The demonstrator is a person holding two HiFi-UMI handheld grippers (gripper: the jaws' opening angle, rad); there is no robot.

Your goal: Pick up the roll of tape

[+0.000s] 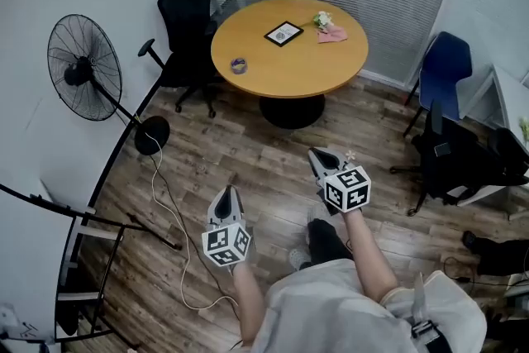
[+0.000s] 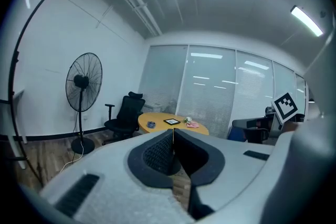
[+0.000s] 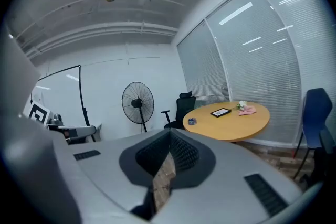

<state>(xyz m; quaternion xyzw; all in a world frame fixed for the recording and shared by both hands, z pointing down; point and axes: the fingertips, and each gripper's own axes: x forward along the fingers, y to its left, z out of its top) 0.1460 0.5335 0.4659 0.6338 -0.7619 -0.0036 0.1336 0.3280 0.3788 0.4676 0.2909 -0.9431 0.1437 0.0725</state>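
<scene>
Closest in, over wood floor (image 1: 248, 153): L gripper (image 1: 227, 193) and R gripper (image 1: 318, 153), jaws pressed together on both, nothing btwn them, black-and-white square markers on their cubes (image 1: 226, 245). Further out: white cable (image 1: 169, 219) on floor at left, then pedestal fan (image 1: 84, 68) and black office chair (image 1: 186, 21) beside round table (image 1: 306, 66). Farthest: roll of tape (image 1: 239, 65) near table's left edge, well apart from both grippers, ahead of them, w/ framed card (image 1: 283, 33) (print too small to read), pink cloth (image 1: 333, 34) and flowers (image 1: 321, 19) beyond it.
</scene>
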